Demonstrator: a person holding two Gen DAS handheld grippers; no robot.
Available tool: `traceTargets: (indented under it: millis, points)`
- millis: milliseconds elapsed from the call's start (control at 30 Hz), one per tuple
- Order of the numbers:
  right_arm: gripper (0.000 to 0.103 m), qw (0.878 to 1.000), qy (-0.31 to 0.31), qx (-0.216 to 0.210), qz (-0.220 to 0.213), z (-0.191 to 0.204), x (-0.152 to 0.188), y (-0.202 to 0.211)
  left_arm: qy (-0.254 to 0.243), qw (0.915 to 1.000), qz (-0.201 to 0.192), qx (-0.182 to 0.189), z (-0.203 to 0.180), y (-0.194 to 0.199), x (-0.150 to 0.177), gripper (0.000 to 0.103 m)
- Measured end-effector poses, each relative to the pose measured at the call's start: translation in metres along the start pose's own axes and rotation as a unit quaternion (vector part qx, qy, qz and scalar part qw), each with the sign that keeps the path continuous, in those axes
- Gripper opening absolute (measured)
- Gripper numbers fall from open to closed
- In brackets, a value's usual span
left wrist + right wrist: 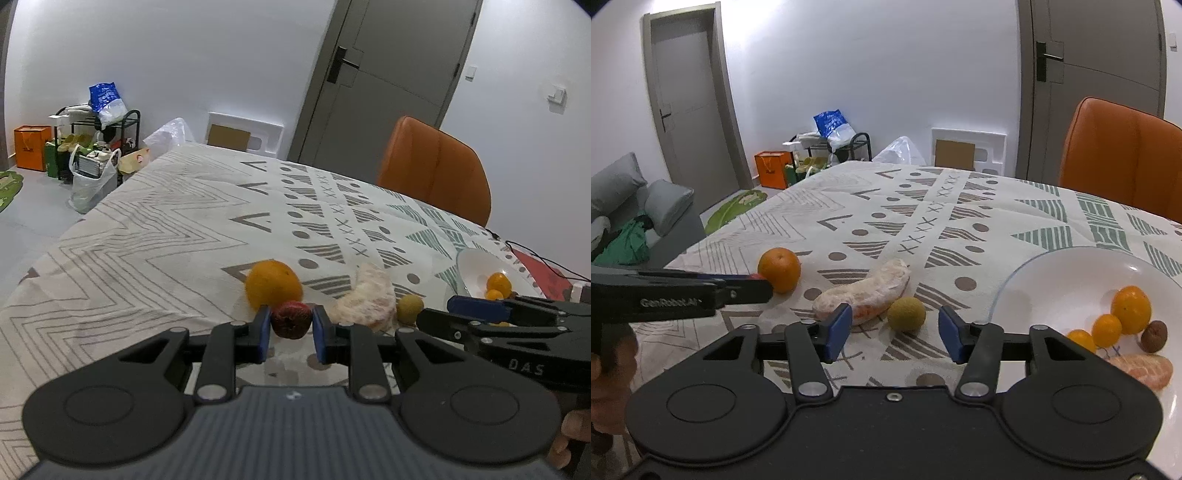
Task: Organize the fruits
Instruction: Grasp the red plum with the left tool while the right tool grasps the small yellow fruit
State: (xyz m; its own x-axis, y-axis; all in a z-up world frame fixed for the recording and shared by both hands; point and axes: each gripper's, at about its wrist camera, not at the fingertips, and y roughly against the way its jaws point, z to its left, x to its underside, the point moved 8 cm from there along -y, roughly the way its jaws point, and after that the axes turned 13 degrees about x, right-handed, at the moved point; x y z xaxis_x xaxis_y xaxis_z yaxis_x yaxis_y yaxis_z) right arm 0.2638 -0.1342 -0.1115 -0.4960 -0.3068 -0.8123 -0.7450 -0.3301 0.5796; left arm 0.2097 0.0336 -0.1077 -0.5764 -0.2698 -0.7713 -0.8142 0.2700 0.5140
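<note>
just one orange [779, 269], one plate [1052, 273], five fruits inside

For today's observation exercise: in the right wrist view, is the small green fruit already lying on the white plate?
No, the small green fruit sits on the patterned tablecloth, left of the white plate.

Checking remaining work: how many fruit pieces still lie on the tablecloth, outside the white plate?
4: round orange, peeled pale citrus segment, small green-yellow fruit, dark red fruit clamped in left gripper. None visibly hidden.

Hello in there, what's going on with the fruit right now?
Left gripper shut on red fruit. Right gripper open, green fruit between its fingers. White plate part-filled. Nothing blocking.
</note>
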Motion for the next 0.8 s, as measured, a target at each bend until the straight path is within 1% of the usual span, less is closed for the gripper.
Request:
traceTargets:
  millis: [167,300,467,567,600,667,800]
  points:
    - [0.047,1.000,0.012,0.011,0.003,0.000,-0.003,-0.007,0.005,1.0000,-0.005,-0.005,0.007,0.004,-0.002,0.023]
    - [0.042,1.000,0.018,0.014,0.006,0.001,-0.004,-0.013,0.006,0.9999,-0.008,-0.010,0.012,0.007,-0.004,0.023]
    - [0.039,0.999,0.030,0.016,0.011,0.006,-0.004,-0.021,0.012,0.9996,-0.017,-0.017,0.020,0.012,-0.007,0.023]
    - [0.031,0.999,0.039,0.022,0.015,0.007,-0.002,-0.025,0.013,0.9995,-0.021,-0.020,0.024,0.014,-0.008,0.023]
    - [0.023,0.999,0.042,0.022,0.014,0.008,-0.003,-0.025,0.014,0.9995,-0.022,-0.020,0.025,0.014,-0.008,0.023]
    - [0.023,0.998,0.053,0.034,0.009,0.009,-0.004,-0.023,0.017,0.9994,-0.022,-0.020,0.026,0.014,-0.008,0.023]
    - [0.023,0.999,0.038,0.030,-0.003,0.006,-0.007,-0.013,0.014,0.9995,-0.021,-0.017,0.023,0.013,-0.009,0.023]
